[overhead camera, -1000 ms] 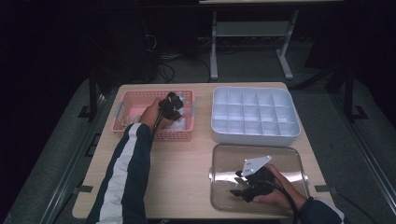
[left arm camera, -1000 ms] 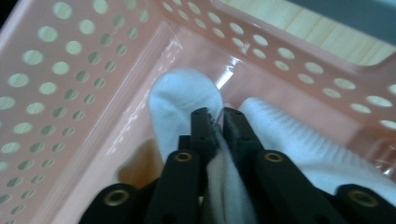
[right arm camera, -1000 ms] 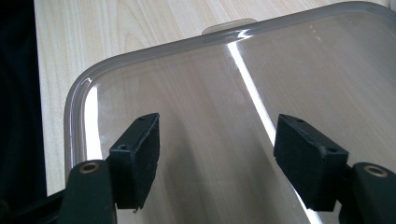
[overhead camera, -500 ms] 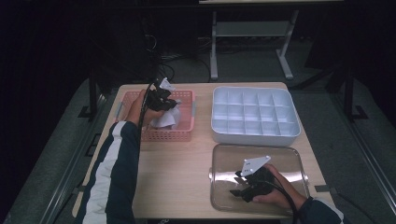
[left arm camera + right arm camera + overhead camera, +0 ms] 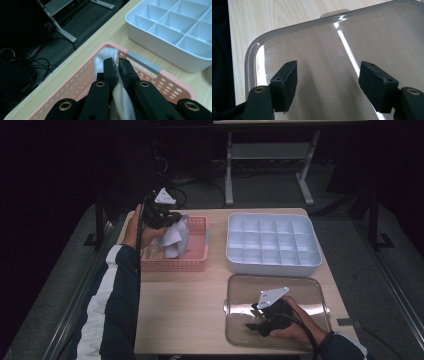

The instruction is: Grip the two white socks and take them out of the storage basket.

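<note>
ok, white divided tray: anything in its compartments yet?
Empty. Every compartment of the white tray visible from the high view and the left gripper view shows bare white floor.

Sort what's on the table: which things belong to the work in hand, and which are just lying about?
In the work:
- left tool, shut on the white cloth
- white cloth, lifted above the pink basket
- pink basket

Lying about:
- white divided tray, compartments bare
- clear lid, flat on the table
- right tool, open over that lid, gripping nothing
</note>
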Motion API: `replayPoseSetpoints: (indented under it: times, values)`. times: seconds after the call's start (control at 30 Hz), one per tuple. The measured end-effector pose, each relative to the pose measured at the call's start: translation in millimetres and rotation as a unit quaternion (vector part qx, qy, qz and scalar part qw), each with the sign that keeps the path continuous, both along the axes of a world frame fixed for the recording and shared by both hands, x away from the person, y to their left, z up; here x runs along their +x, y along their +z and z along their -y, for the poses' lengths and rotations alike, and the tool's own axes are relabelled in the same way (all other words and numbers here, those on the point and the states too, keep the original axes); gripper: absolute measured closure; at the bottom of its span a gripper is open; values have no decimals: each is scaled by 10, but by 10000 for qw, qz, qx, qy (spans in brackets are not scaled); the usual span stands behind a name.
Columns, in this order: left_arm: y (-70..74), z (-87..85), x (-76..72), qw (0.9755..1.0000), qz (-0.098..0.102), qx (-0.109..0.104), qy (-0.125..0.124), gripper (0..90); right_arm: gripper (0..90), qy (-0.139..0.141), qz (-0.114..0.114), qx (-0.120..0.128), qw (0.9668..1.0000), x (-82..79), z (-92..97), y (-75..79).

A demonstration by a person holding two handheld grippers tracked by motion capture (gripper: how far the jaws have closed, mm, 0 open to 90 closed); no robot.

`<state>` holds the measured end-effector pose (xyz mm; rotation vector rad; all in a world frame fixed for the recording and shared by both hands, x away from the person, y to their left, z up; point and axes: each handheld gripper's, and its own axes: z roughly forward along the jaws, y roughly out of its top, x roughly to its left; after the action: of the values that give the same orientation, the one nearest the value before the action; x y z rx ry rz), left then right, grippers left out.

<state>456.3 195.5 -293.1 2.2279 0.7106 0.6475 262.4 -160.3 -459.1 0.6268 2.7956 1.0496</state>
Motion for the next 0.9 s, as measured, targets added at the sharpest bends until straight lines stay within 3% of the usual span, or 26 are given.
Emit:
replayPoseSetpoints:
  times: [0.07,0.13,0.2,0.23,0.37,0.47,0.67,0.77,0.9]
  values:
    - [-5,-9,30,9999,-123,-112,23,843,307,20,-1,-23,10000,7,2,-7]
    - [-119,-3,58,9998,-174,29,104,843,309,0,5,-43,10000,7,-4,-14]
    - [-303,-37,107,9991,-371,122,161,842,309,30,38,-63,10000,8,0,-14]
    - [-424,-75,135,9984,-440,249,261,842,309,59,65,-80,9999,8,3,-15]
    - [-701,-235,181,9955,-654,394,559,838,309,27,-21,-35,10000,-2,9,-14]
    - [-807,-381,223,9933,-744,298,829,820,308,31,14,-45,10000,12,11,-18]
    - [-870,-497,233,9908,-778,233,1079,666,305,35,7,-26,10000,17,0,-21]
    - [-845,-517,199,9915,-711,172,1075,605,304,20,-19,-12,10000,13,2,-20]
    - [-696,-499,136,9946,-529,35,888,542,306,4,-40,1,10000,11,5,-18]
